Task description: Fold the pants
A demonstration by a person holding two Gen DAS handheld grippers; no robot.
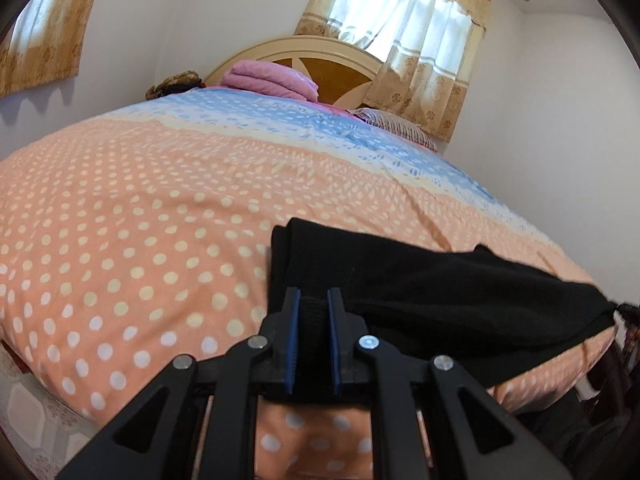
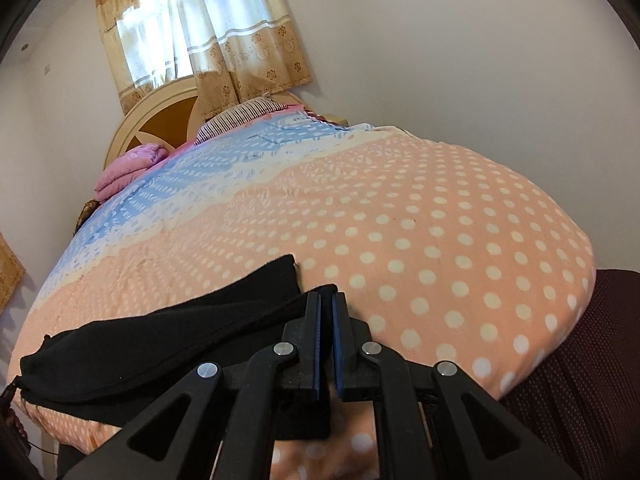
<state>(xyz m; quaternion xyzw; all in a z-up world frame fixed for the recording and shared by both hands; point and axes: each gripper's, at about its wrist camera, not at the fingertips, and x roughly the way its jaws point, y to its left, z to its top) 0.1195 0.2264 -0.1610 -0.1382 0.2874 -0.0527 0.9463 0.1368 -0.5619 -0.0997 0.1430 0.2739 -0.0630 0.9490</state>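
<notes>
Now both tools, the left tool point(image 1: 313, 300) and the right tool point(image 2: 326, 304), are clamped on the black pants point(image 1: 460, 292); they should lower together, keeping the edge tight, onto the bed point(image 1: 120, 220).

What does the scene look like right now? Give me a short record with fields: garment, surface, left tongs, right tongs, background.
garment: black pants, stretched across the near part of the bed, partly doubled over
surface: bed cover, peach with white dots, blue band toward the headboard
left tongs: shut on a thick fold at one end of the pants
right tongs: shut on the other end's edge
background: folded pink blanket and striped pillow by the headboard, curtained window behind
</notes>
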